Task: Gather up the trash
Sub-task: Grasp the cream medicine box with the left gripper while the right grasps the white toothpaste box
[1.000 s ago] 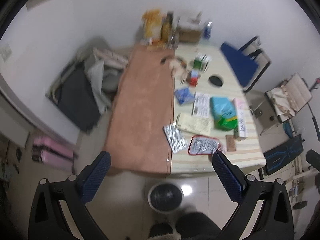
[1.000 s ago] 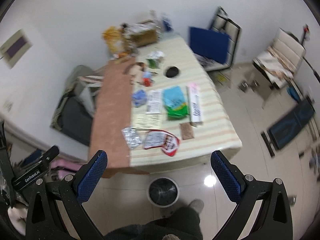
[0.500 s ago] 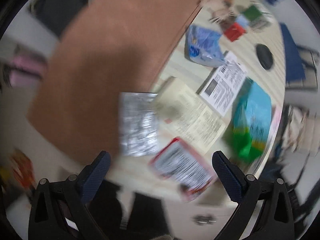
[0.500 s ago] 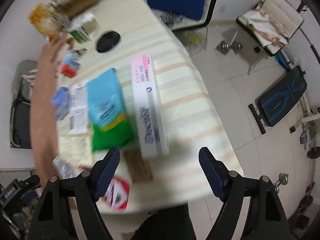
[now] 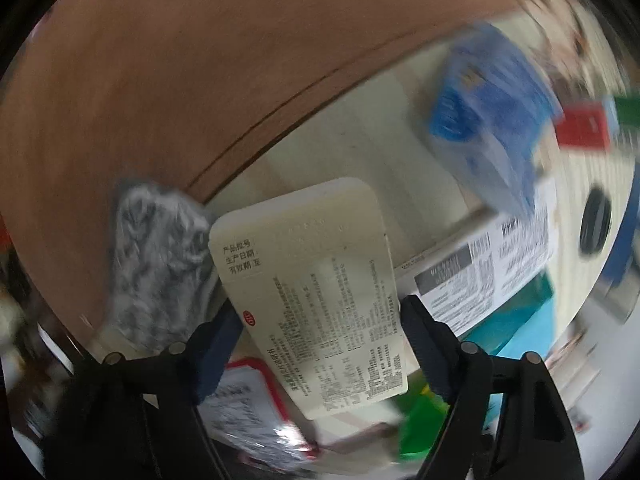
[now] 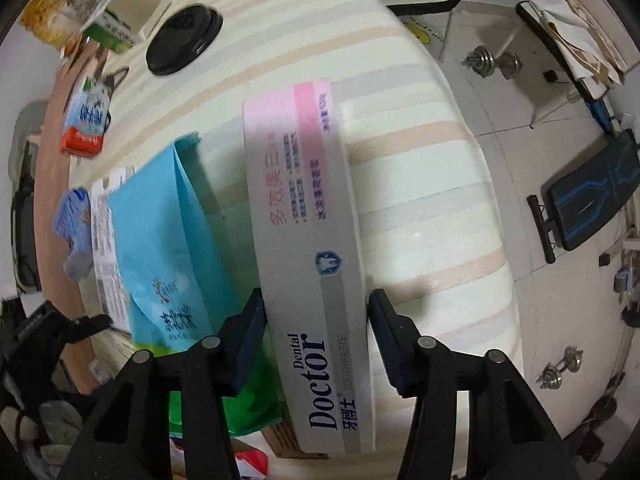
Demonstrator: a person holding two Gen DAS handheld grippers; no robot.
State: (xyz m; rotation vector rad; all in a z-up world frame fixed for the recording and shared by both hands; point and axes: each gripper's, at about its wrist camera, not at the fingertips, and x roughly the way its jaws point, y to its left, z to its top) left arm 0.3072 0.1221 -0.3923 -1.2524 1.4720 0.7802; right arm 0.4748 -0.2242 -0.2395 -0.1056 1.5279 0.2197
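Straddling cream flattened carton (image 5: 316, 280), left hand-held gripper (image 5: 320, 320) half-spread; right hand-held gripper (image 6: 316, 320) likewise around toothpaste box (image 6: 308, 240).

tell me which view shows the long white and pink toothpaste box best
The right wrist view: the long white and pink toothpaste box fills the centre between the right gripper fingers, print legible. The left wrist view does not show it.

Left claw (image 5: 320, 332) and right claw (image 6: 316, 320), jaws wide apart, low.

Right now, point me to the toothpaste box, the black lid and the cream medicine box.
toothpaste box (image 6: 310, 216), right wrist view, middle of its top face
black lid (image 6: 184, 39), right wrist view, its centre
cream medicine box (image 5: 316, 280), left wrist view, printed face
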